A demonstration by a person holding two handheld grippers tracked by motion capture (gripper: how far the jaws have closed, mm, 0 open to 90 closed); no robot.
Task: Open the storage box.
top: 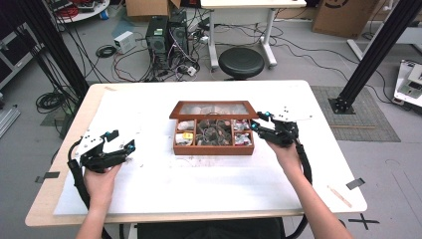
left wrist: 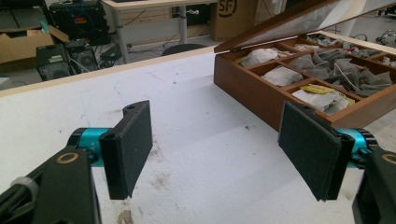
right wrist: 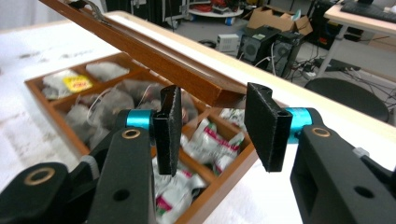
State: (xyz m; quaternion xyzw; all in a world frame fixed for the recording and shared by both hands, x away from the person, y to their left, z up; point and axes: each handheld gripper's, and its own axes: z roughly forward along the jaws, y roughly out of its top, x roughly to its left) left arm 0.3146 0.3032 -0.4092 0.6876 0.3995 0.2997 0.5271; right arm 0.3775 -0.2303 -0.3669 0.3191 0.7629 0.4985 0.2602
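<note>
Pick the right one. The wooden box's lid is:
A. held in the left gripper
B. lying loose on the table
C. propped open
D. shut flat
C: the lid slants up over the box, leaving the compartments exposed; the right gripper has nothing between its jaws.

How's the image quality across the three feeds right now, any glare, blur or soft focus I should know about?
High view: soft and low in detail, white table bright, contents of the wooden box hard to read. Left gripper view: even light, left gripper jaws sharp, background slightly soft. Right gripper view: right gripper jaws crisp, sachets readable, table edge washed out.
</note>
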